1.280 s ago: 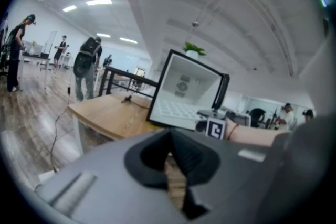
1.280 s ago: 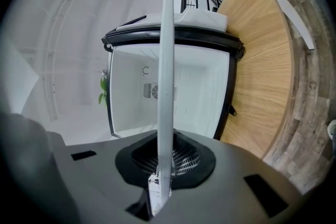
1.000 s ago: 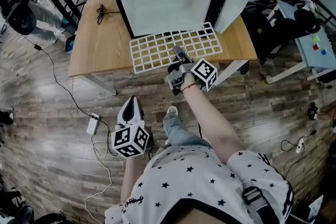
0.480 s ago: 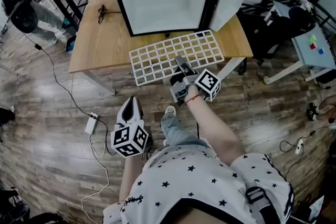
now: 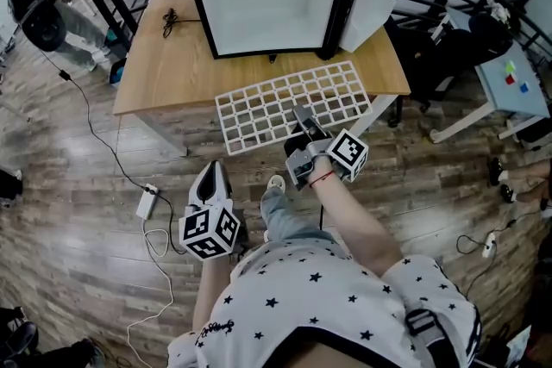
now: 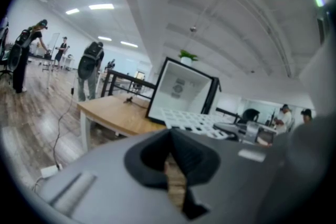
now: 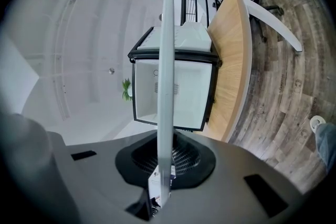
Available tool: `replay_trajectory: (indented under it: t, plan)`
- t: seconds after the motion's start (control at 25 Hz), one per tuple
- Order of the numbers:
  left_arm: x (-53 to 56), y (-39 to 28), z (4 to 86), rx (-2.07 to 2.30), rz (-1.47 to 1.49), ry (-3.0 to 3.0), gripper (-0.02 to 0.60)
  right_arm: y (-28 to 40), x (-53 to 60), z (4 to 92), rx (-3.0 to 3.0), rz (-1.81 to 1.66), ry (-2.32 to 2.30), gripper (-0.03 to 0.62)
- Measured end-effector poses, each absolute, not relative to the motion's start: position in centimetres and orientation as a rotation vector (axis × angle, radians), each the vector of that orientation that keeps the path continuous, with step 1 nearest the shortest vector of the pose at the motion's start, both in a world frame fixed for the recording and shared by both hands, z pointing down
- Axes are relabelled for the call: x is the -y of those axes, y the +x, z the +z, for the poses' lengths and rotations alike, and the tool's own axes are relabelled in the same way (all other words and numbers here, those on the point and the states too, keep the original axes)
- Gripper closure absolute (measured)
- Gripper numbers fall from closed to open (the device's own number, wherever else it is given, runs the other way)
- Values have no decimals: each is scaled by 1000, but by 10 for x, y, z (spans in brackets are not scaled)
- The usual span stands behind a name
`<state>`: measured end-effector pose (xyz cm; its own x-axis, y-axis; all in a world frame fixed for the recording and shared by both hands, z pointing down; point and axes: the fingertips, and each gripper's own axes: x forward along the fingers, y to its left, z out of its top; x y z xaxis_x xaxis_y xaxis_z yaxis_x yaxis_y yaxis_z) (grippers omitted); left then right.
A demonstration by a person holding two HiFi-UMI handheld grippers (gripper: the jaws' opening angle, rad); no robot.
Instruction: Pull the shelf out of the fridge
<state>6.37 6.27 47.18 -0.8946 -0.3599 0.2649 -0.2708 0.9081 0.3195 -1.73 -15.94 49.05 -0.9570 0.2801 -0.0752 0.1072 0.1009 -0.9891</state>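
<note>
My right hand-held gripper (image 5: 304, 118): clamped on the shelf (image 5: 276, 103), near edge
Shelf position: outside the fridge (image 5: 267, 0), overhanging the worktop (image 5: 164, 73)
My left hand-held gripper (image 5: 214, 178): closed, empty

Head view overhead, gripper views seemingly facing fridge (image 5: 267, 4)

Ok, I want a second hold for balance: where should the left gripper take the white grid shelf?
Probably the near rim of the shelf, left of the right gripper shut on it. Come from the person's side, one jaw above, one below: the grid is thin, lies nearly flat, and that rim hangs past the table.
</note>
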Motion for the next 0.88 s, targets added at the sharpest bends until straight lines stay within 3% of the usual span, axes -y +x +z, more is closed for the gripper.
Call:
replay_trajectory:
  t: [0.88]
  plan:
    - [-58,62,459,2751,-389,466,577,8,163,475,2222,1990,-411,556]
